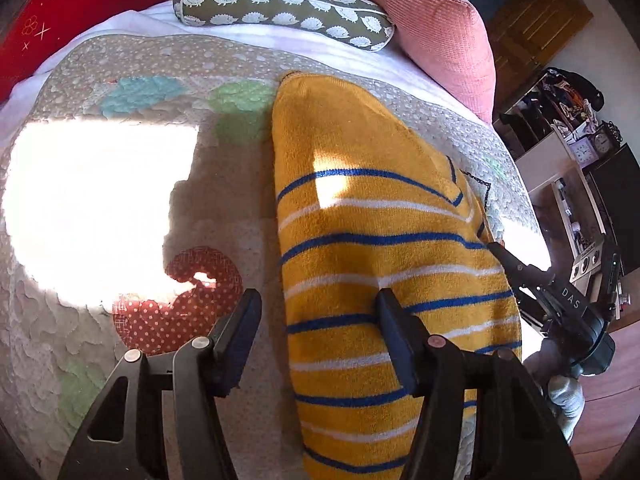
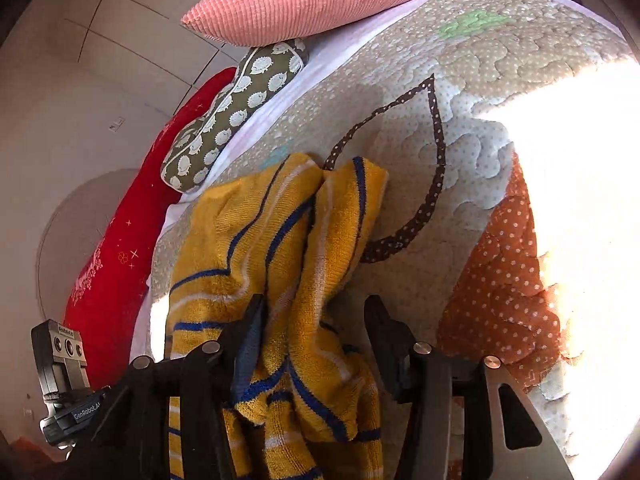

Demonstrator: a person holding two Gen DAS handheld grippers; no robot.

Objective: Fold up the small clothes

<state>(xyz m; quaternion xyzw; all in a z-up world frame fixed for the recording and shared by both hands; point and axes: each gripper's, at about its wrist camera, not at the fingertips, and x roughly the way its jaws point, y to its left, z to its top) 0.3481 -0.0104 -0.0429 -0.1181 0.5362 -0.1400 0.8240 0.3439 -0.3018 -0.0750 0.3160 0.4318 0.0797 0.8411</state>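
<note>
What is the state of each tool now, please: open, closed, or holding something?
Left tool: open, holding nothing; the yellow striped garment edge lies between its fingers.
Right tool: open; garment folds sit between the fingers, not pinched.

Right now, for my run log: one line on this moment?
stage: folding | yellow striped garment on quilt | left gripper open | right gripper open, cloth between jaws

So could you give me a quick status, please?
Both tools open, left tool and right tool straddling yellow striped garment. Garment bunched on quilt. Nothing obstructing.
</note>
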